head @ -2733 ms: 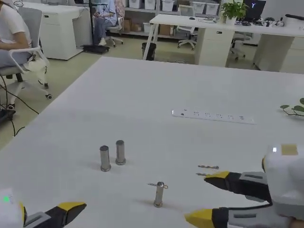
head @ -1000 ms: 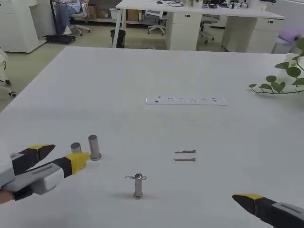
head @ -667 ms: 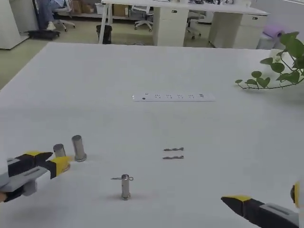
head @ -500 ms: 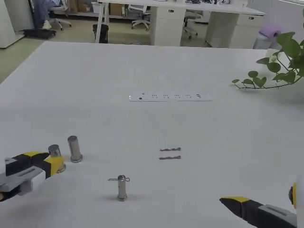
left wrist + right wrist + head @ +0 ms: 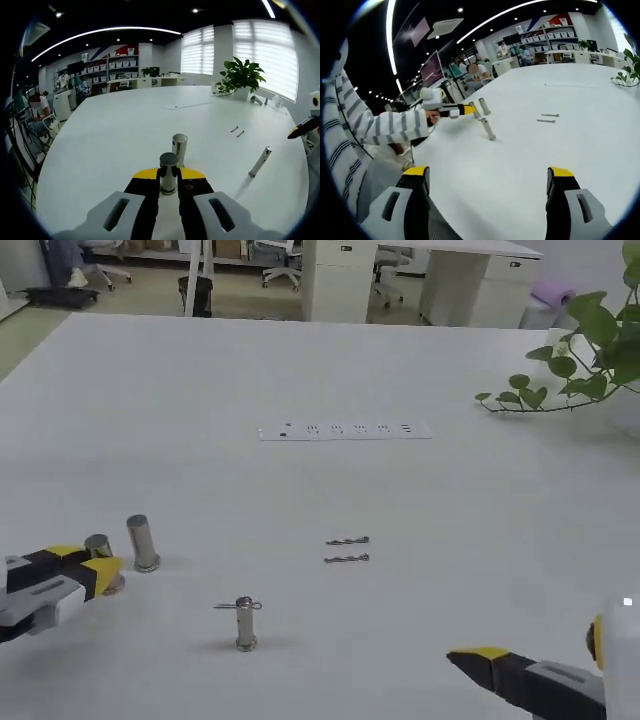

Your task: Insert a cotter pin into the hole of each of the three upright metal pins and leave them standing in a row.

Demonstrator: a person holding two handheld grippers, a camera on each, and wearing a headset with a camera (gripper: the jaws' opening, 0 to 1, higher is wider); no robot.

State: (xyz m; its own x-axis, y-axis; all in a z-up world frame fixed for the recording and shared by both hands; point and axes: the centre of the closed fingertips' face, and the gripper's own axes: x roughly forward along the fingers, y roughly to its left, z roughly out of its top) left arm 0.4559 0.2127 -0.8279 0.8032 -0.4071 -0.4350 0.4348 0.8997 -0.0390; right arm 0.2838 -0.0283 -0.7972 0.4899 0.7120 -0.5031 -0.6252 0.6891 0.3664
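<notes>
The left gripper [image 5: 88, 562] has its jaws closed on one upright metal pin [image 5: 169, 170], and a second pin [image 5: 140, 542] stands just beside it on the bench [image 5: 300, 370]. The third pin [image 5: 245, 623], with a cotter pin [image 5: 238, 605] through its hole, stands apart from them. Two loose cotter pins [image 5: 347, 541] lie beyond it, and the right gripper [image 5: 487, 182] has its jaws wide apart, empty.

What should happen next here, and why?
Probably send the open right hand-held gripper to one of the two loose cotter pins. The left hand-held gripper clasps a bare metal pin, and the front metal pin holds its cotter pin.
</notes>
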